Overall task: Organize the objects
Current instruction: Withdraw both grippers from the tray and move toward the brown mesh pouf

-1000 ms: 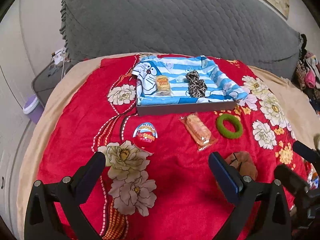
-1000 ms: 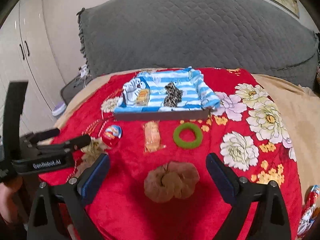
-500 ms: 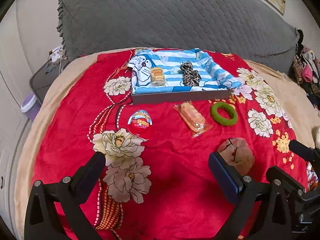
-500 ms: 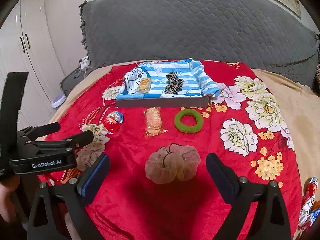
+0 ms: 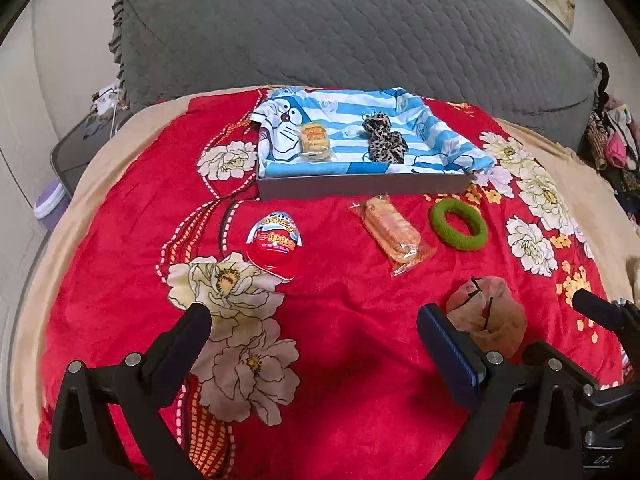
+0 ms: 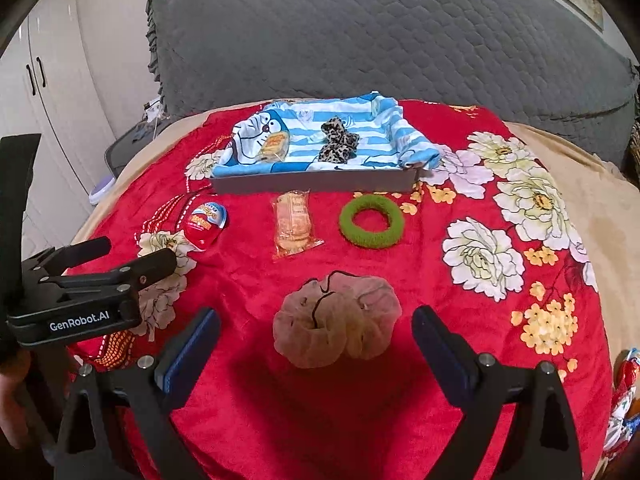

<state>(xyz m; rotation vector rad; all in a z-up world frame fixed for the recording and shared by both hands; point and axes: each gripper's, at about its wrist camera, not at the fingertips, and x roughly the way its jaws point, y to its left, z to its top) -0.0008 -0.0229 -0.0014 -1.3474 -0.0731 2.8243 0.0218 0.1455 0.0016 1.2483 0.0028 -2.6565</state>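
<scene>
A grey tray lined with blue striped cloth holds a small snack pack and a leopard scrunchie. On the red blanket in front lie a red egg toy, a wrapped biscuit pack, a green ring and a tan mesh pouch. My left gripper is open and empty above the blanket. My right gripper is open, with the pouch lying between its fingers.
A grey quilted headboard stands behind the tray. A beige sheet shows at the bed's right and left edges. White cupboards and a purple bin are at the left. Clothes are piled at the far right.
Both grippers have pulled back and risen, so the tray and objects look farther away. The pouch has come more fully between the right fingers. Both stay open.
</scene>
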